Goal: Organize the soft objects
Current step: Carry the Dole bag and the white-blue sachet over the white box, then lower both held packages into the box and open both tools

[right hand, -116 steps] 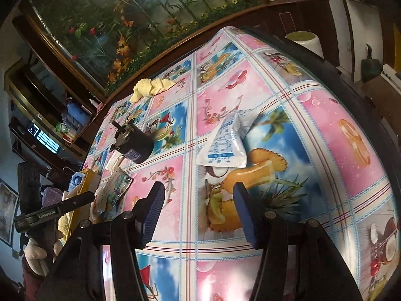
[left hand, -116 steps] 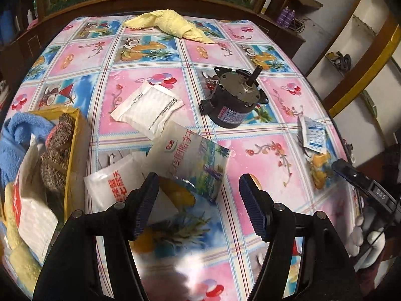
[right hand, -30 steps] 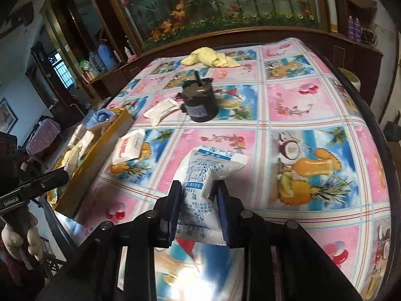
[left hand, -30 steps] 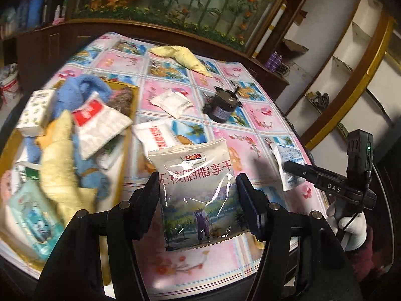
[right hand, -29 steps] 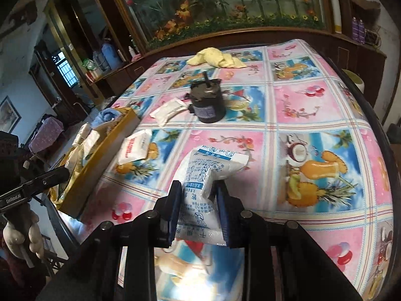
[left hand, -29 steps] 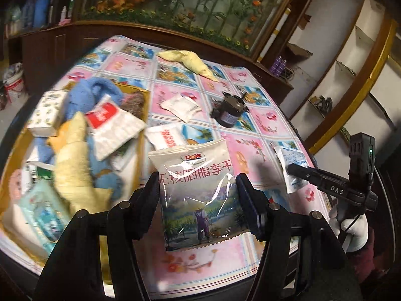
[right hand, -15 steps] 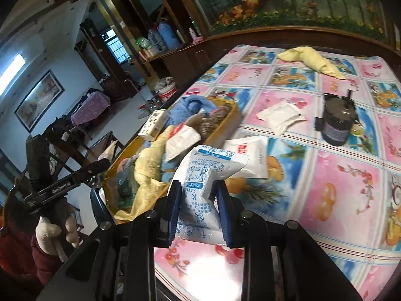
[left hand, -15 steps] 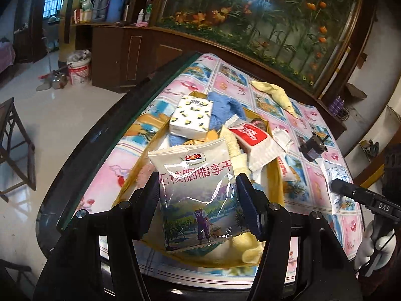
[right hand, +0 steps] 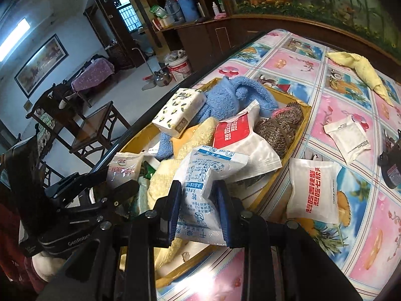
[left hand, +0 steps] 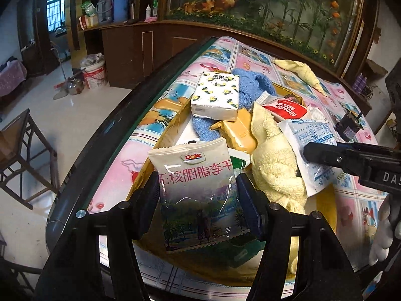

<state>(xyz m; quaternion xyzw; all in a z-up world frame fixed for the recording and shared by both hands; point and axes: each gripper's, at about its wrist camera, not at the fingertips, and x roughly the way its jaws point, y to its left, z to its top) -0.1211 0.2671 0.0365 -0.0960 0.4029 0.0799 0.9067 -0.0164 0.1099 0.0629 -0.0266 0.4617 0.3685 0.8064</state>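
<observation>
My left gripper (left hand: 198, 195) is shut on a Dole snack bag (left hand: 200, 190) and holds it above the near end of the yellow tray (left hand: 165, 135). My right gripper (right hand: 199, 208) is shut on a white and blue packet (right hand: 203, 200), also over the tray (right hand: 298, 135). The tray is piled with a blue towel (right hand: 225, 97), a yellow towel (left hand: 273, 160), a tissue pack (left hand: 216, 95), a red and white pouch (right hand: 240, 138) and a knitted item (right hand: 278, 125). In the left wrist view the right gripper's fingers (left hand: 323, 155) hold the packet (left hand: 310, 145) at the right.
On the patterned tablecloth (right hand: 356, 225) lie a red-lettered white pouch (right hand: 313, 193), a plain white pouch (right hand: 348, 138), a yellow cloth (right hand: 363, 72) and a dark motor (right hand: 391, 165). The table's dark edge (left hand: 105, 135) drops to a tiled floor with chairs (right hand: 92, 130) and a bucket (left hand: 95, 74).
Both grippers have swung left across the table from its right part to above the yellow tray, each still gripping its bag. The right gripper's packet now hangs beside the left gripper's bag.
</observation>
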